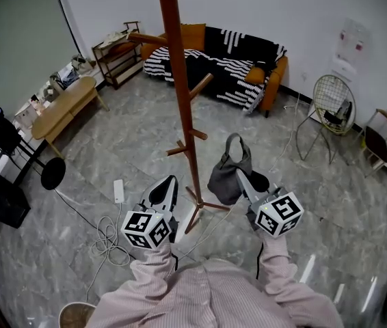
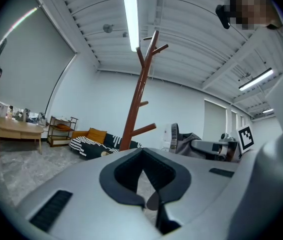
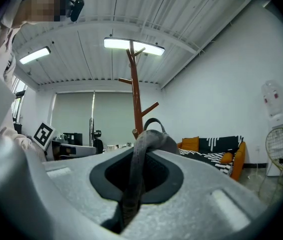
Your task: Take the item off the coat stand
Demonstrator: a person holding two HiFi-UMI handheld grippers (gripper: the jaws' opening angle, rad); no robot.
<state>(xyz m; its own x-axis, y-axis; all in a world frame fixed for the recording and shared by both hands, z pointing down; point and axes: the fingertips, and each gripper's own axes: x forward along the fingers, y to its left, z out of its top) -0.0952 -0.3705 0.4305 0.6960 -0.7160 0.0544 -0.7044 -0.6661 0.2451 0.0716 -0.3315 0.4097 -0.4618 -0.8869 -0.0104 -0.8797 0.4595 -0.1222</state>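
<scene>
The brown wooden coat stand (image 1: 180,80) rises in the middle of the room. Just right of its pole hangs a grey bag (image 1: 226,178), clear of the pegs in the head view. My right gripper (image 1: 241,178) is shut on the bag's grey strap (image 3: 135,184), which runs up between the jaws; the bag's handle loop (image 3: 154,125) shows beyond them, in front of the stand (image 3: 135,94). My left gripper (image 1: 169,183) is shut and holds nothing, left of the stand's base. From the left gripper (image 2: 144,173) I see the stand (image 2: 137,104) and the bag (image 2: 186,144) to its right.
An orange sofa with a black-and-white blanket (image 1: 228,57) stands at the back. A wooden bench table (image 1: 63,108) and shelf (image 1: 115,57) are on the left, a wire chair (image 1: 330,104) on the right. Cables and a power strip (image 1: 118,191) lie on the floor by the stand's feet (image 1: 204,207).
</scene>
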